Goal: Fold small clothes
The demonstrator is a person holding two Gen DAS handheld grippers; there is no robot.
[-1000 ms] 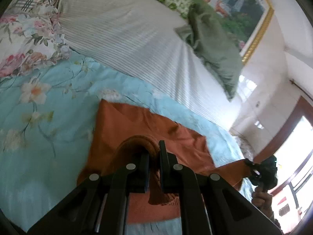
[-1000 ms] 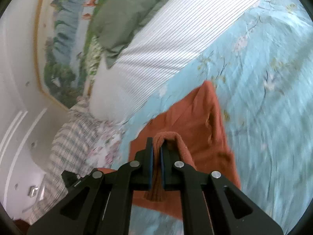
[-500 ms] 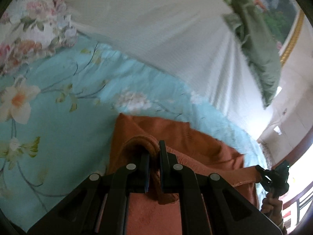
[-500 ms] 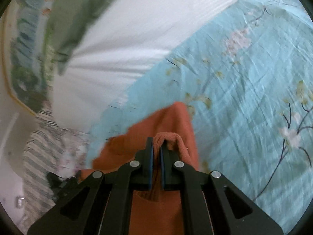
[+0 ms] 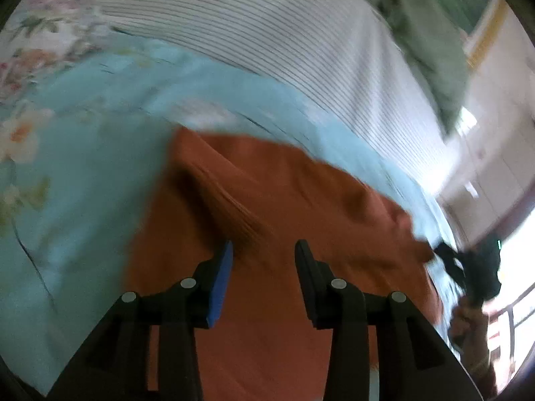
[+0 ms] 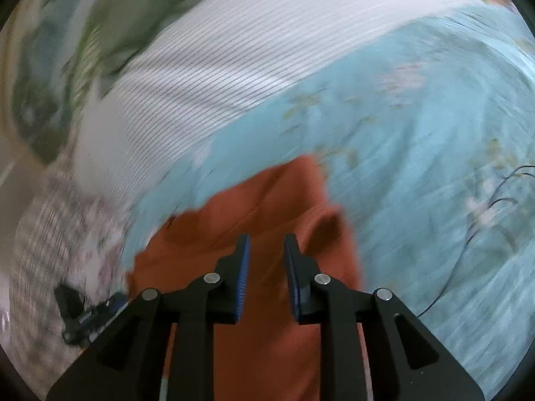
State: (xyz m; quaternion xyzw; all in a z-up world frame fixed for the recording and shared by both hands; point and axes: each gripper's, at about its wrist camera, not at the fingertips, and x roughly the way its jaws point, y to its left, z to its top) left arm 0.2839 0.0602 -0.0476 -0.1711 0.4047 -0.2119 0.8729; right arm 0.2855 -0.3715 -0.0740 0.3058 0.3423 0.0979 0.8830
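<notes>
Item: orange garment [image 5: 287, 207], knit, lying on the blue flowered bedspread [image 5: 77, 207], just short of the edge where the bedspread meets the white striped sheet [image 5: 267, 50]. Long axis: runs across both my views, from my left gripper's side to my right one's. Its far hem lies roughly parallel to that blue-and-white edge. A ribbed fold stands up as a ridge just ahead of my left fingers. Pictures are motion-blurred, so finer detail of the folds cannot be told.

My left gripper [image 5: 264, 250]: jaws have just been opening and now stand well apart; the cloth lies under and between them, not pinched.

My right gripper [image 6: 265, 244]: jaws have just been opening, a narrower gap; garment [image 6: 267, 207] beneath, nothing pressed between the pads. Its near corner bulges up beside the right finger.

Surroundings: green pillow [image 5: 431, 36] at the far end of the striped sheet; plaid and flowered bedding [image 6: 50, 234] at the left edge of the right view.
</notes>
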